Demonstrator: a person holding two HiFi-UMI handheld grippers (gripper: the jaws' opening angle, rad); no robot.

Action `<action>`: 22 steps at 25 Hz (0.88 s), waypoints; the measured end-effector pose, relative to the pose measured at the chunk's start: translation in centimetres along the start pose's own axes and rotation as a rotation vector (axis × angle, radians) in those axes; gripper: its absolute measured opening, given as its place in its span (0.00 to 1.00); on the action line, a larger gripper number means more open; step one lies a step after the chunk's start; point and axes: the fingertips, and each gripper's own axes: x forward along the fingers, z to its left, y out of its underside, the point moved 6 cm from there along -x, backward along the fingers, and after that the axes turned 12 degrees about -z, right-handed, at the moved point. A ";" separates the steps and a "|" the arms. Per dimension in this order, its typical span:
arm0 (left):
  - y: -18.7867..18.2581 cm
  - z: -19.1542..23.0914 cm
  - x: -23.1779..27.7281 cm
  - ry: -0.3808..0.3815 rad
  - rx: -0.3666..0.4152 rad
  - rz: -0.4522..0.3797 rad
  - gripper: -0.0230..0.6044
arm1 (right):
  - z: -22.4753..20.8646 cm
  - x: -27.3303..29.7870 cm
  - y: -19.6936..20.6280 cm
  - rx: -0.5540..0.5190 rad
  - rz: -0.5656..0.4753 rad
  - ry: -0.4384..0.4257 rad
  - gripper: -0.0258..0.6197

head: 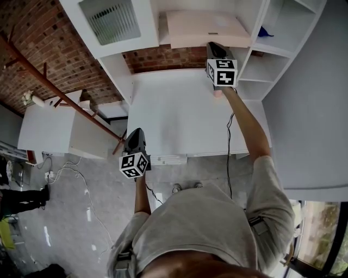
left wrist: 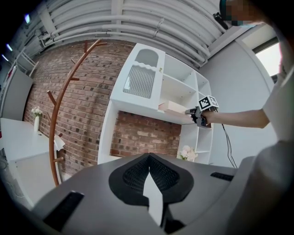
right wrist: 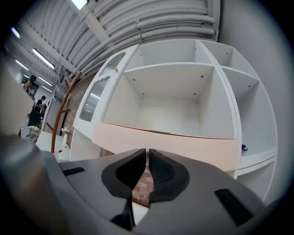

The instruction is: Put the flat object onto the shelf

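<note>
Two empty, clenched claws: right claw (head: 215, 46) at the front edge of the flat object (head: 204, 28), which lies crosswise on the shelf (head: 244, 16), upper centre; my left claw (head: 135, 132) well back.

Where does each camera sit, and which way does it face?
Head view: on the person's head, steeply down at the shelf unit; both arms, left gripper, right gripper show.
Left gripper view: along its jaws toward the shelf unit; right arm shows.
Right gripper view: along its jaws, close to the pink board.
All share the pink board.
</note>
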 end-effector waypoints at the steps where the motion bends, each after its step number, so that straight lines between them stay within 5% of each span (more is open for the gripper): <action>1: 0.1 0.0 0.0 -0.002 -0.002 0.001 0.06 | 0.0 0.3 0.1 0.001 0.000 0.001 0.11; 22: -0.1 1.2 0.2 -0.043 0.008 0.003 0.06 | -0.7 4.1 1.2 -0.027 -0.004 -0.031 0.10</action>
